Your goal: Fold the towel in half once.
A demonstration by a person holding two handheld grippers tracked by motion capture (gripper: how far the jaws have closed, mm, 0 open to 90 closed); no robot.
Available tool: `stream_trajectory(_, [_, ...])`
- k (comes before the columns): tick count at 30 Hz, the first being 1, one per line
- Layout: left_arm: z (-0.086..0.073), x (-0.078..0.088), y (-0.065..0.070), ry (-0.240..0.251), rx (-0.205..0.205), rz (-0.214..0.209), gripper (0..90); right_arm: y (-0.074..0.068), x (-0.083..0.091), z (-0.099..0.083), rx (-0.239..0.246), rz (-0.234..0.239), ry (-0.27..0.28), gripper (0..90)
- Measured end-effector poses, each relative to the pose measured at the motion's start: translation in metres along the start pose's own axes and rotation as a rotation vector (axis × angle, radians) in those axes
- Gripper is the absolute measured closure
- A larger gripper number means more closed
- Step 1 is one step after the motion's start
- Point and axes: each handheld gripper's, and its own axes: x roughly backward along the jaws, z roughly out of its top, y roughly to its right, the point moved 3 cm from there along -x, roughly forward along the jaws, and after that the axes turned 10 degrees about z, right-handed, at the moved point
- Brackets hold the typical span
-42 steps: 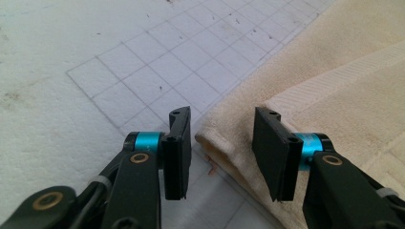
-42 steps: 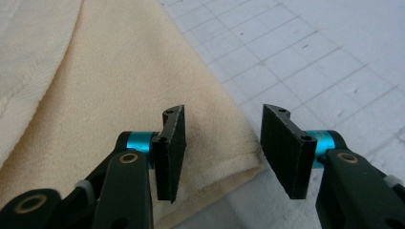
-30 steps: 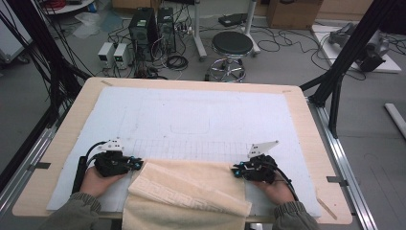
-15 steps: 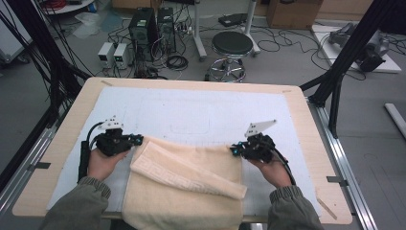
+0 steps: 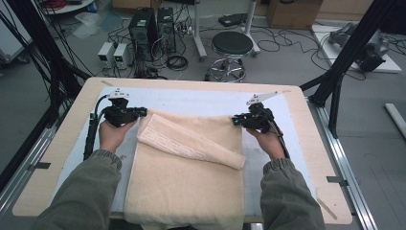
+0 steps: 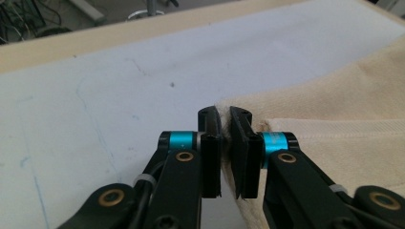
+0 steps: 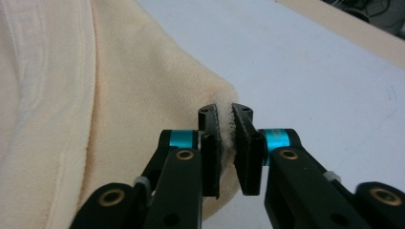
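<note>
Both grippers carried the cream towel farther up, fold loosened.

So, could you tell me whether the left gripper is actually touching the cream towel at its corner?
Touching. In the left gripper view, the left gripper has the corner of the cream towel pinched between its jaws, with cloth filling the narrow slot between the pads.

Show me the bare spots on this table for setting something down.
The white mat is bare between the towel's far edge and the table's far rim. Narrow strips flank each forearm. The near middle is crowded with towel.
</note>
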Motion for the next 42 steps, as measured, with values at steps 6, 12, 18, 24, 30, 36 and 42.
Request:
stream_trajectory(6, [-0.016, -0.007, -0.006, -0.062, 0.01, -0.006, 66.3, 0.002, -0.008, -0.018, -0.05, 0.026, -0.007, 61.4])
stream_trajectory(12, [-0.027, 0.0, 0.005, -0.037, -0.003, -0.112, 61.5, -0.019, 0.003, -0.039, -0.043, 0.097, 0.01, 56.2])
stream_trajectory(18, [-0.053, -0.004, 0.019, -0.1, -0.026, -0.171, 59.0, -0.046, 0.012, -0.038, -0.025, 0.164, -0.017, 51.5])
stream_trajectory(24, [-0.055, -0.005, 0.026, -0.122, -0.053, -0.185, 57.5, -0.069, 0.012, -0.051, 0.021, 0.18, 0.009, 50.6])
stream_trajectory(30, [-0.065, -0.007, 0.025, -0.129, -0.05, -0.164, 59.7, -0.079, 0.013, -0.071, 0.014, 0.185, 0.003, 48.2])
stream_trajectory(36, [-0.067, -0.003, 0.033, -0.105, -0.09, -0.156, 78.2, -0.082, 0.002, -0.084, 0.004, 0.2, -0.037, 57.0])
stream_trajectory(42, [-0.066, 0.008, 0.038, -0.09, -0.109, -0.169, 82.5, -0.088, -0.001, -0.087, 0.023, 0.24, -0.057, 82.4])
